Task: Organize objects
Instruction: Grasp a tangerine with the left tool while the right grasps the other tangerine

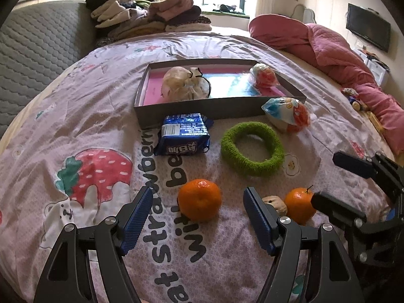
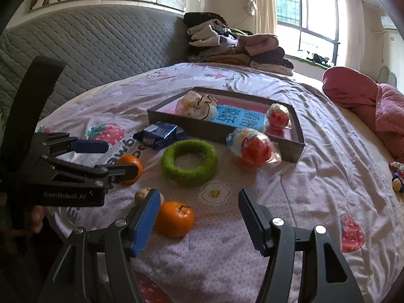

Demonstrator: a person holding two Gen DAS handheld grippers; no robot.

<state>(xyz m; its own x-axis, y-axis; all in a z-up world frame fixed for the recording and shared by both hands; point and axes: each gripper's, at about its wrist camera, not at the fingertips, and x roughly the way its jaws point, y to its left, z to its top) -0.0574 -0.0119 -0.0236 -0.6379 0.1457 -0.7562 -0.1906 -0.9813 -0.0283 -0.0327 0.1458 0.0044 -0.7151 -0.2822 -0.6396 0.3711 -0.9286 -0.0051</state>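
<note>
Two tangerines, two wrapped toy balls, one tray on the bedspread

The left gripper (image 1: 195, 203) gapes around the left tangerine (image 1: 199, 200), untouched; the right gripper (image 2: 199, 205) gapes empty beside the other tangerine (image 2: 174, 218). One wrapped ball (image 1: 263, 75) lies in the far tray (image 1: 176, 112), one wrapped ball (image 1: 287, 113) outside.

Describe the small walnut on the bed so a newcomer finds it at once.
Start at the grey tray on the bedspread, then come forward past the green ring to two oranges. The walnut lies beside the stalked orange: small, beige, wrinkled, unlike the smooth bright fruit.
</note>
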